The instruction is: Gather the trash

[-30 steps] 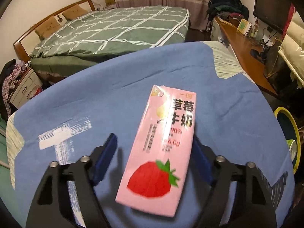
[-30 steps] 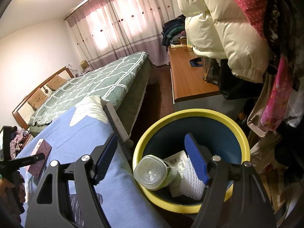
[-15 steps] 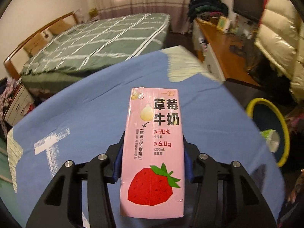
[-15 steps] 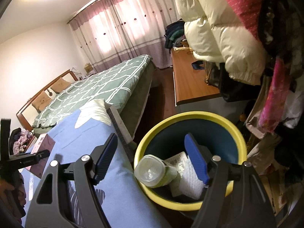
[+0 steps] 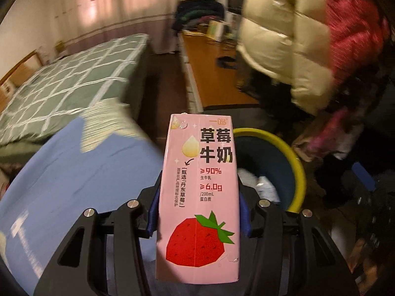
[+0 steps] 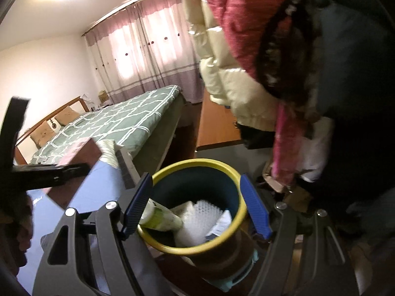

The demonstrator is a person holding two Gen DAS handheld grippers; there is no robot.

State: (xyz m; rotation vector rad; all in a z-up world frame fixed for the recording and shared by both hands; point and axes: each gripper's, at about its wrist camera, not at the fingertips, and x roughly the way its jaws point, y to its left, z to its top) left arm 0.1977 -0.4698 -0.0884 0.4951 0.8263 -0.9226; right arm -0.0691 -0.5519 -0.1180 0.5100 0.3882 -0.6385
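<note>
My left gripper (image 5: 197,212) is shut on a pink strawberry milk carton (image 5: 198,197) and holds it in the air, just left of the yellow-rimmed trash bin (image 5: 293,157). In the right wrist view the carton (image 6: 74,165) and the left gripper (image 6: 49,172) show at the left, above the blue cloth. My right gripper (image 6: 197,204) is open and empty, its blue pads on either side of the bin (image 6: 197,165) below it. The bin holds a plastic bottle (image 6: 160,217), white foam wrap (image 6: 197,219) and paper.
A table with a blue cloth (image 5: 74,172) stands left of the bin. A green checked bed (image 6: 123,120) lies behind it. A wooden desk (image 5: 209,74) runs along the back. Cream and red puffer jackets (image 6: 234,61) hang close above the bin at the right.
My left gripper closed on the carton, lifted it off the blue cloth and swung right toward the bin. My right gripper moved closer over the bin, still open.
</note>
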